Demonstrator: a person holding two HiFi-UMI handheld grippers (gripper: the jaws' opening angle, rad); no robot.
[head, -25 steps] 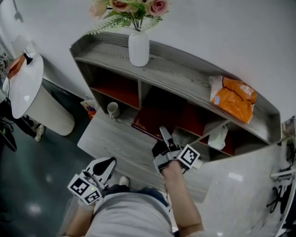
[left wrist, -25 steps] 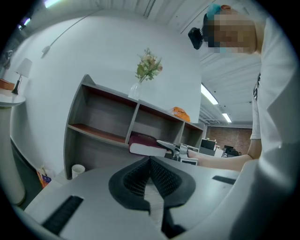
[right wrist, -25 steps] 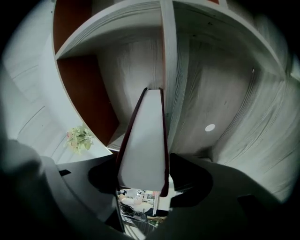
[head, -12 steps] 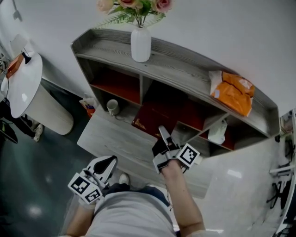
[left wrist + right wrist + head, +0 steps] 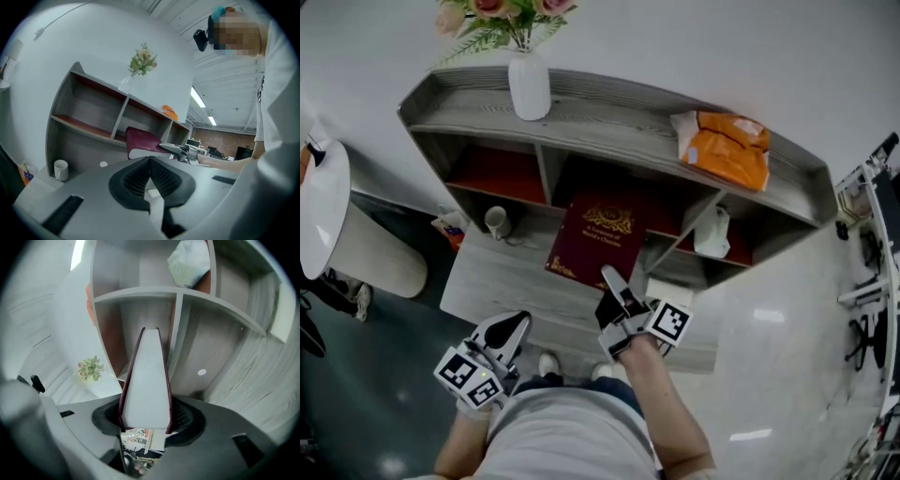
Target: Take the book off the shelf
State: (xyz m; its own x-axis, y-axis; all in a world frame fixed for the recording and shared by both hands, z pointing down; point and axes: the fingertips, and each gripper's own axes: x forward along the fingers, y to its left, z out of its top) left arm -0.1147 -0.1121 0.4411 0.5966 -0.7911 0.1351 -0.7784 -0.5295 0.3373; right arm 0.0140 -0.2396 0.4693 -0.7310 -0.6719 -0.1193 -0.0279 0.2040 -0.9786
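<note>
The dark red book (image 5: 602, 234) with gold print on its cover sticks out of the middle compartment of the grey shelf (image 5: 619, 103), tilted over the low ledge. My right gripper (image 5: 614, 286) is shut on the book's near edge. In the right gripper view the white page edge of the book (image 5: 146, 380) runs up between the pads of the right gripper (image 5: 145, 420). My left gripper (image 5: 508, 335) hangs low at the left, away from the shelf. In the left gripper view the left gripper (image 5: 150, 164) has its pads together and nothing between them, and the book (image 5: 140, 139) shows ahead.
A white vase (image 5: 529, 86) with flowers and an orange bag (image 5: 727, 145) stand on the shelf top. A white mug (image 5: 496, 221) sits on the lower ledge at the left. A white packet (image 5: 712, 232) lies in the right compartment. A round white table (image 5: 323, 197) is at far left.
The book has come out of the middle compartment toward me, its cover now in full view. My right gripper has closed on it and drawn back. The left gripper has stayed low.
</note>
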